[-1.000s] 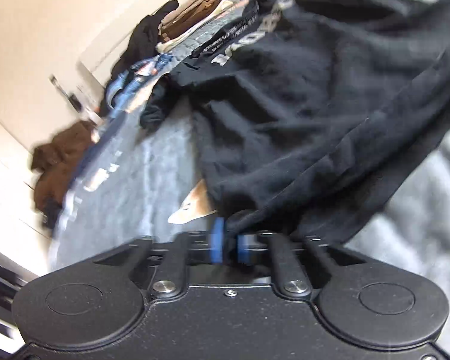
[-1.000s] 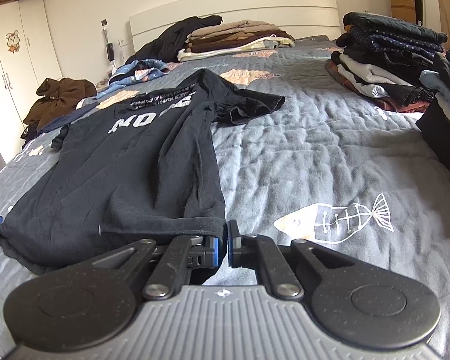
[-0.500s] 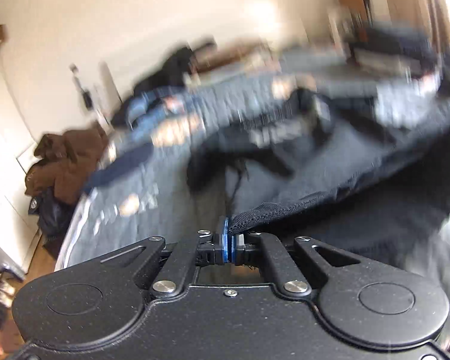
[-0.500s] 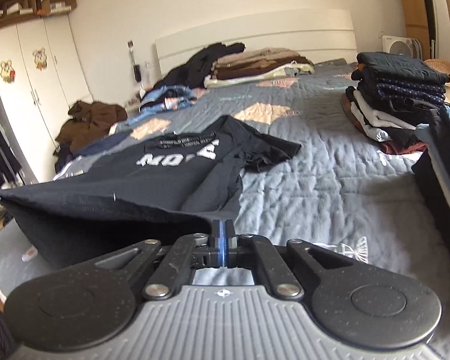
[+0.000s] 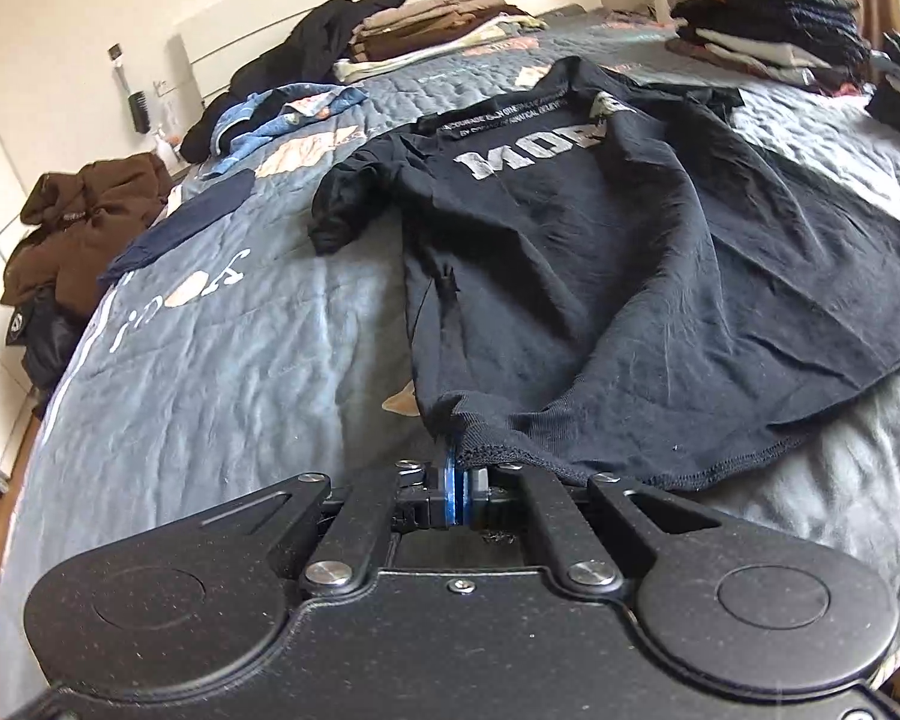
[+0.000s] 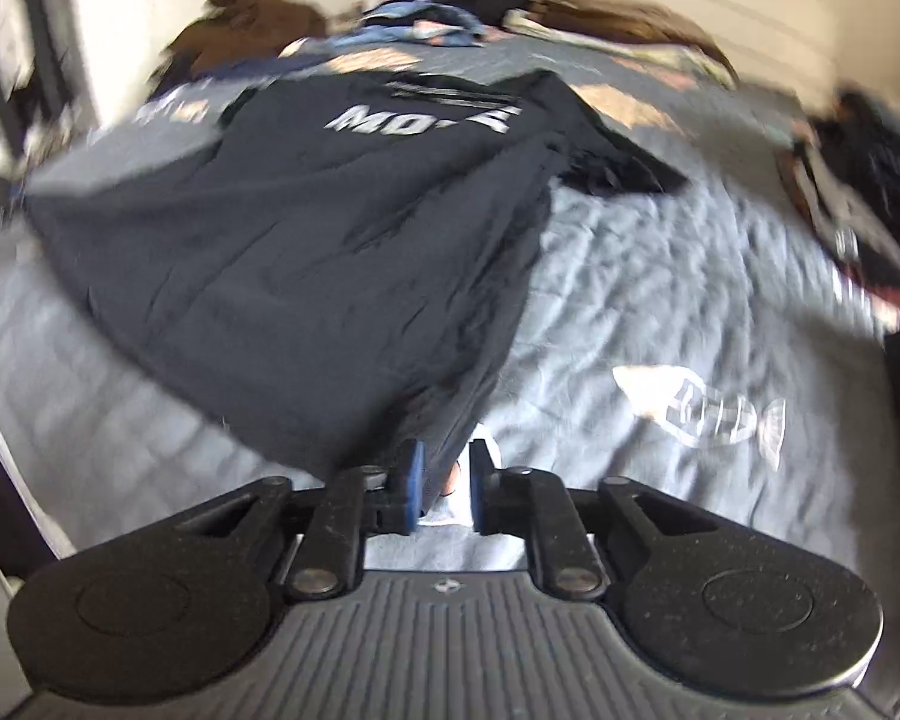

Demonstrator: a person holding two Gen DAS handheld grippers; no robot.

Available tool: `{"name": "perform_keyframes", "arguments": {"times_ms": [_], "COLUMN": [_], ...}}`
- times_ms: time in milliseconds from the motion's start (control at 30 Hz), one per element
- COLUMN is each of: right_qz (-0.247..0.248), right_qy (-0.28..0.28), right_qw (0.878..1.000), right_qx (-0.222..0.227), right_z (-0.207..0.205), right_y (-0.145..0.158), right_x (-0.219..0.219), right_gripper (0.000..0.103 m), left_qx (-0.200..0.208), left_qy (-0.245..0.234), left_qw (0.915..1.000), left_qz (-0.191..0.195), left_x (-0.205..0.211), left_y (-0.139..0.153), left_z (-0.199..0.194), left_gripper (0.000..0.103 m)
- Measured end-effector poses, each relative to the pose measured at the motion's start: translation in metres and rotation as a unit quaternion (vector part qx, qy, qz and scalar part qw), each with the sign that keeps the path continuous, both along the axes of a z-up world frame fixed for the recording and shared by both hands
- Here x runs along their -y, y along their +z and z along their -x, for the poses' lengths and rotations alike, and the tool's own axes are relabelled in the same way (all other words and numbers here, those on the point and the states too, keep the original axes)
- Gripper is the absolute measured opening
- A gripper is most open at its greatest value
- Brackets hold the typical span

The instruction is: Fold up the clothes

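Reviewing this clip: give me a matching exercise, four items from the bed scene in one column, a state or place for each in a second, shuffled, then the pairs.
Things:
1. black T-shirt
2. left gripper
3. right gripper
4. brown garment

States or places:
A. jaws opening, hem hanging loose between them
B. heaped at the bed's left edge
C. shut on the shirt's hem
D. spread on the grey quilt, white lettering showing

Pairs: 1-D, 2-C, 3-A, 4-B
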State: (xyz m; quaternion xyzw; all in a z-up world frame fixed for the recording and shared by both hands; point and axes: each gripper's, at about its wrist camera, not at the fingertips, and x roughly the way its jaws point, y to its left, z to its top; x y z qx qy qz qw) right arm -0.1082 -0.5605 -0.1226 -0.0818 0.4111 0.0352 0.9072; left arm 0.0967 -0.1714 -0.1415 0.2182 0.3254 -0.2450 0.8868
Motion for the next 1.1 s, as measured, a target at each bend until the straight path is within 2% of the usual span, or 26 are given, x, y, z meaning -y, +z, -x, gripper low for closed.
{"name": "perform_keyframes", "arguments": {"times_ms": [100,233,333,400,533,633,667,733,767,867,967,1100], "right_qz": [0.075,0.112,0.132,0.14,0.109,0.11,0.107,0.082,0.066,0.047,0.024,-0.021], "right_qy": [0.05,0.084,0.101,0.09,0.044,0.04,0.042,0.039,0.037,0.028,0.002,-0.041], "right_qw": [0.996,0.99,0.986,0.986,0.993,0.993,0.993,0.996,0.997,0.998,0.997,0.99], "right_qx": [-0.012,-0.03,-0.033,-0.018,0.0,-0.008,-0.001,0.017,0.025,0.04,0.076,0.133], "right_z": [-0.001,-0.007,-0.012,-0.016,-0.029,-0.036,-0.036,-0.036,-0.036,-0.034,-0.023,0.0], "right_y": [-0.012,-0.03,-0.041,-0.045,-0.043,-0.051,-0.052,-0.051,-0.05,-0.042,-0.018,0.038], "right_x": [-0.019,-0.032,-0.04,-0.04,-0.023,-0.019,-0.02,-0.02,-0.019,-0.018,-0.009,0.012], "right_gripper": [0.031,0.036,0.039,0.039,0.038,0.038,0.033,0.01,0.004,0.003,0.003,0.003], "left_qx": [-0.003,-0.008,-0.009,-0.01,-0.009,-0.01,-0.011,-0.012,-0.012,-0.009,-0.004,0.005], "left_qy": [-0.004,0.005,0.0,-0.005,-0.008,-0.006,-0.005,-0.005,-0.005,-0.009,-0.016,-0.023], "left_qw": [0.9999,0.9999,1.0,0.9999,0.9999,0.9999,0.9999,0.9999,0.9999,0.9999,0.9998,0.999], "left_qz": [-0.01,0.012,0.0,-0.002,-0.002,-0.002,-0.002,-0.001,-0.002,0.0,0.01,0.038], "left_x": [0.0,-0.003,0.001,0.004,0.005,0.004,0.004,0.003,0.003,0.002,-0.002,-0.013], "left_y": [-0.006,-0.003,-0.009,-0.011,-0.012,-0.013,-0.013,-0.013,-0.013,-0.01,-0.002,0.027], "left_z": [0.001,-0.002,-0.001,0.001,0.003,0.002,0.001,0.001,0.001,0.002,0.006,0.01], "left_gripper": [0.002,0.002,0.002,0.002,0.002,0.002,0.002,0.002,0.002,0.002,0.002,0.002]}}
